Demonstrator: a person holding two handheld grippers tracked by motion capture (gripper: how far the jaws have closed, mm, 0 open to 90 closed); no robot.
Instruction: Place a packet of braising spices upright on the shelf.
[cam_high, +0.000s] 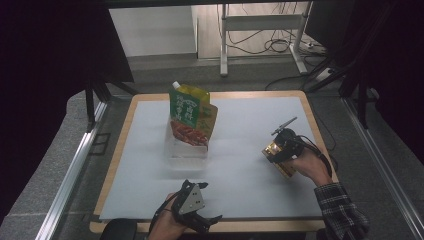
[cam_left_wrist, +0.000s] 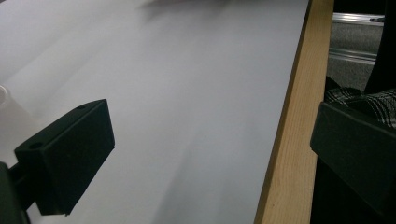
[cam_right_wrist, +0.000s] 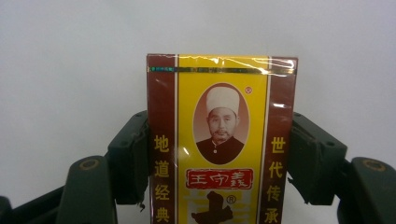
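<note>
A small yellow and maroon box (cam_right_wrist: 222, 140) with a printed portrait sits between the pads (cam_right_wrist: 133, 154) of my right gripper (cam_right_wrist: 222, 158), which is shut on its two long sides. In the high view the box (cam_high: 274, 151) is held just above the white mat at the right, with the right gripper (cam_high: 280, 149) behind it. A green and yellow spouted pouch (cam_high: 189, 115) stands in a clear container (cam_high: 187, 147) at the middle back. My left gripper (cam_high: 210, 220) rests at the table's front edge, and its jaws (cam_left_wrist: 210, 140) stand wide open over bare mat.
The white mat (cam_high: 240, 175) covers a wooden table whose rim (cam_left_wrist: 289, 154) runs past the left gripper. A plaid sleeve (cam_high: 342, 207) comes in at the bottom right. A metal stand and cables (cam_high: 265, 40) lie on the floor beyond the table.
</note>
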